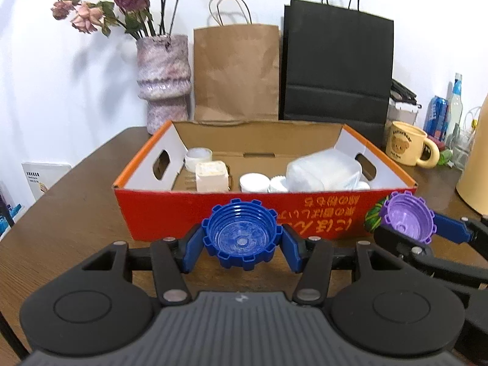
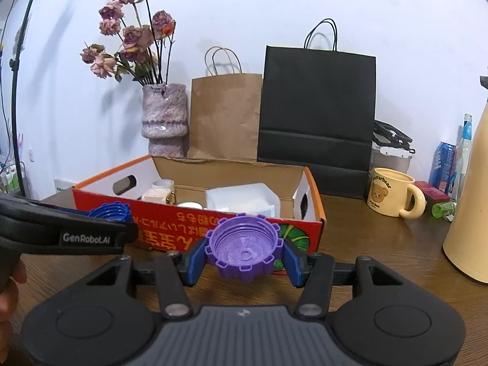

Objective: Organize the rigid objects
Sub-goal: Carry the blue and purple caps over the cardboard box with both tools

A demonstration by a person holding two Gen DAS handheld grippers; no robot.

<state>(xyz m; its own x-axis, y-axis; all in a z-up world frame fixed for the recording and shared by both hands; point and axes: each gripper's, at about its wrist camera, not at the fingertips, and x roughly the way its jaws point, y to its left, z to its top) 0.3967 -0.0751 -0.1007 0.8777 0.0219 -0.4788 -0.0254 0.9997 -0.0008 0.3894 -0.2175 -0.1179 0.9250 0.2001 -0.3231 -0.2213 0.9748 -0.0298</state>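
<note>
Two caps held just in front of the box, not yet inside.

The left gripper point(image 1: 242, 245) clamps the blue cap point(image 1: 241, 233), the right gripper point(image 2: 244, 259) clamps the purple cap point(image 2: 244, 244); the cardboard box point(image 1: 170, 210) already holds several white items.

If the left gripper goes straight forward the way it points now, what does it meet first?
Probably the red front wall of the cardboard box: the left gripper, shut on the blue cap, faces it, though depth is unclear.

Cream jug point(image 2: 469, 201) cut off rightward
</note>
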